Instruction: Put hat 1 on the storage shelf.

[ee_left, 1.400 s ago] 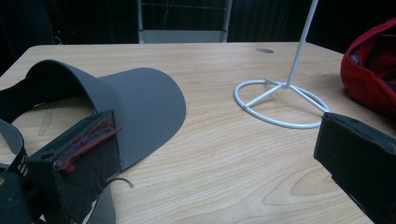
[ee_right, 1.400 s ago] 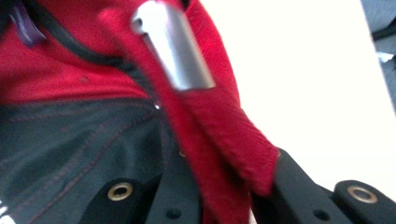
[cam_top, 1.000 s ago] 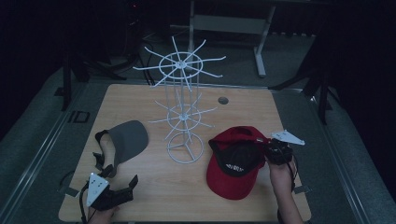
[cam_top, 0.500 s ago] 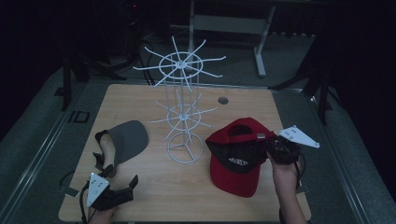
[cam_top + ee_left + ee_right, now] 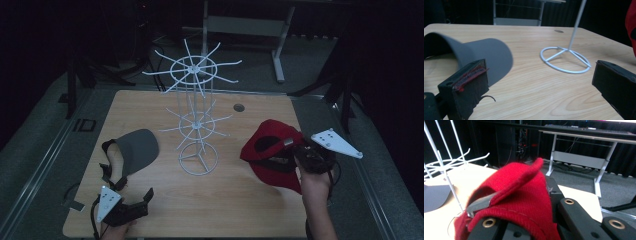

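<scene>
Two caps (image 5: 272, 150) on wooden table (image 5: 235, 200); room dark, floor seemingly carpeted.

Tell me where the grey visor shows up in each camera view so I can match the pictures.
High view: grey visor lies on the table's left side, ahead of the left gripper.
Left gripper view: it fills the left, brim curving just beyond the near jaw.
Right gripper view: a dark flat patch at the left edge, likely the visor.
Shared landmark: the white wire rack.

High view: overhead, facing forward onto the bench (image 5: 150, 210). Left gripper view: low, near the surface. Right gripper view: close. All share the white wire rack (image 5: 199, 117).
</scene>
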A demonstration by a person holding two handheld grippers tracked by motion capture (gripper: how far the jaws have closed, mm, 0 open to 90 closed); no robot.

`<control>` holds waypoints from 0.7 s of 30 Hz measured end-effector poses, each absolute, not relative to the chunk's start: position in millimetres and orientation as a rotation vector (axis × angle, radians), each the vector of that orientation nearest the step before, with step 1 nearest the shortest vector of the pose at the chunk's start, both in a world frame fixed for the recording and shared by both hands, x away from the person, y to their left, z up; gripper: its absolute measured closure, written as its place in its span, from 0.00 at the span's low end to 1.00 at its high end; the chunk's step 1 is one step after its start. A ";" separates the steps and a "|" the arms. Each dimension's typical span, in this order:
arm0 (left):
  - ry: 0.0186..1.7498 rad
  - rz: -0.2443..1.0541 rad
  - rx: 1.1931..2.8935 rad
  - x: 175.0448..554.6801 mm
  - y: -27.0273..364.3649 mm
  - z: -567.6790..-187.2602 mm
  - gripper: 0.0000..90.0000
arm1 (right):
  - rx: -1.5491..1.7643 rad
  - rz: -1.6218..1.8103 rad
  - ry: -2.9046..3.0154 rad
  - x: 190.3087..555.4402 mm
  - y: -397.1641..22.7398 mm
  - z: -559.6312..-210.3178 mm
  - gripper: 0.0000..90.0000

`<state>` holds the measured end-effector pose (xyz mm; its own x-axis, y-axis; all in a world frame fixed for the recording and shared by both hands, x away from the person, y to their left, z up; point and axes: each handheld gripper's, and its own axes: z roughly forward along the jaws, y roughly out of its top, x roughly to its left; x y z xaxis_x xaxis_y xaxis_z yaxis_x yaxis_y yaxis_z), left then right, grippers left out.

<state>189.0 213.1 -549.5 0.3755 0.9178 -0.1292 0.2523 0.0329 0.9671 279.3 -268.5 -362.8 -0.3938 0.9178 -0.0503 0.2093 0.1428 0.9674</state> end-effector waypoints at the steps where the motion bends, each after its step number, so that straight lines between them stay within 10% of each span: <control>1: 1.106 0.710 1.493 189.3 209.8 -548.8 0.01 | 1.088 1.289 1.722 278.9 -269.4 -360.9 0.96; 21: 0.931 0.645 1.601 185.9 156.7 -511.9 0.08 | 1.071 1.366 1.662 257.2 -278.7 -336.8 0.96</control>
